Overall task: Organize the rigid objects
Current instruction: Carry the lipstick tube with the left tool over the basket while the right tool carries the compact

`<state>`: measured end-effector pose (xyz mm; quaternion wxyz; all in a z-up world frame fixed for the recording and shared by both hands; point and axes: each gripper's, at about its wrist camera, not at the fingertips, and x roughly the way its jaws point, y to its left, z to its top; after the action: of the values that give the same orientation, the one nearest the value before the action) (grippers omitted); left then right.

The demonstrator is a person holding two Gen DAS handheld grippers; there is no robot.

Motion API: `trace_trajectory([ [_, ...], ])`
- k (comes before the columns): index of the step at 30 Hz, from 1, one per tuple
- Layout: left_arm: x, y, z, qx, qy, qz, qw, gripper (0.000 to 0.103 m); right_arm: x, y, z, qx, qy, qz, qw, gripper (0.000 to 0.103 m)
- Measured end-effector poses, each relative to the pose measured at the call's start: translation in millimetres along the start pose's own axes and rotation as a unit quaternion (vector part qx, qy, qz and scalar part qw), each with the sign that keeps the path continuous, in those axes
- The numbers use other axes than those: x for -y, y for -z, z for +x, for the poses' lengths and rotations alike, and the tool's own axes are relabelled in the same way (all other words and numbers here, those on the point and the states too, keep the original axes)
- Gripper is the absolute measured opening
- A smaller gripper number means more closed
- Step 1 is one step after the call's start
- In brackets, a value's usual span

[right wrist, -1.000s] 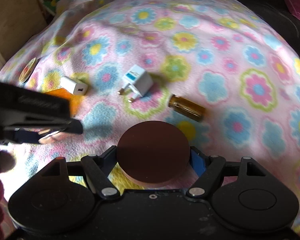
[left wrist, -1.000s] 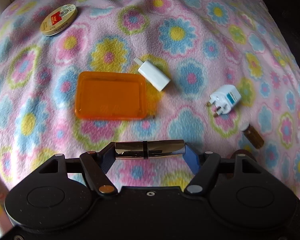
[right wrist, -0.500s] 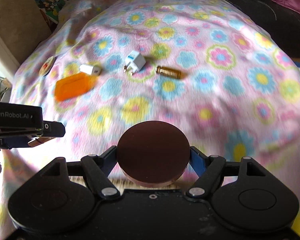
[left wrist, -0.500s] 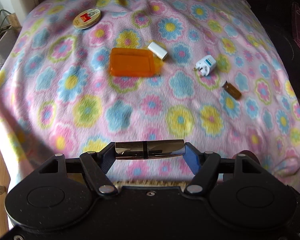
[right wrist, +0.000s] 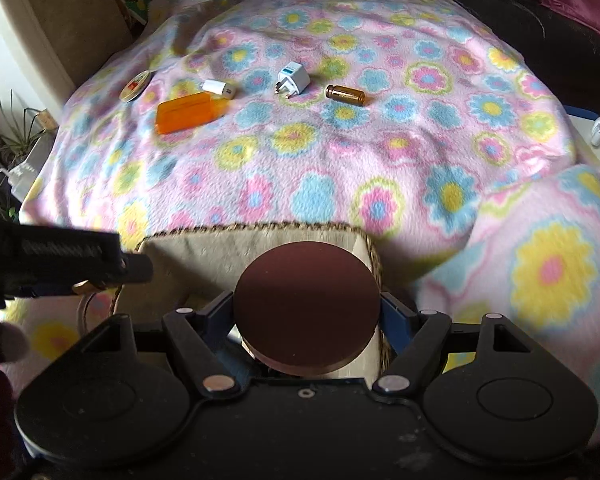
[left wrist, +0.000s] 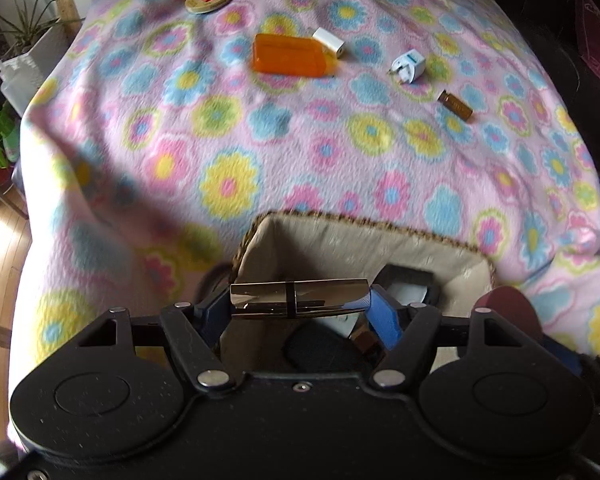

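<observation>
Flowery blanket (left wrist: pixel 260 152) covers the bed, and at 6 o'clock both grippers hang over the basket (left wrist: pixel 360 236), left gripper (left wrist: pixel 299 298) jaws clamped on a shiny metal bar (left wrist: pixel 299 298), right gripper (right wrist: pixel 306 312) jaws clamped on a brown disc (right wrist: pixel 306 304), likely ready to drop them in.

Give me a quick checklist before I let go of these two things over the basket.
1. Left gripper shut on the shiny metal bar: ok.
2. Right gripper shut on the brown disc: ok.
3. Bar above the basket opening: ok.
4. Disc above the basket: ok, near its right edge.
5. Free room inside the basket: cannot tell, some dark items already lie there.
6. Grippers apart from each other: cannot tell, they are close.
</observation>
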<state>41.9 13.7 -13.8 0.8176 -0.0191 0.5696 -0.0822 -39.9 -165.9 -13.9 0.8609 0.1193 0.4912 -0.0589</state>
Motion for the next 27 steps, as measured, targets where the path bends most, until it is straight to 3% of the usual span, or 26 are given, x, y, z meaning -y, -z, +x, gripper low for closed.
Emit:
trace_trajectory([
  [8,-9,35,12,-0.027,-0.027,-0.012,0.9992,0.067,3,17,-8,-0.024,0.003,0.000,1.000,0.076],
  [11,-6,34,9,-0.017,-0.033,-0.006,0.9993,0.067,3,17,0,-0.038,0.006,0.002,0.999,0.076],
  [27,-3,36,23,-0.039,-0.033,0.001,0.9987,0.067,-5,19,8,-0.047,0.014,-0.025,0.998,0.076],
])
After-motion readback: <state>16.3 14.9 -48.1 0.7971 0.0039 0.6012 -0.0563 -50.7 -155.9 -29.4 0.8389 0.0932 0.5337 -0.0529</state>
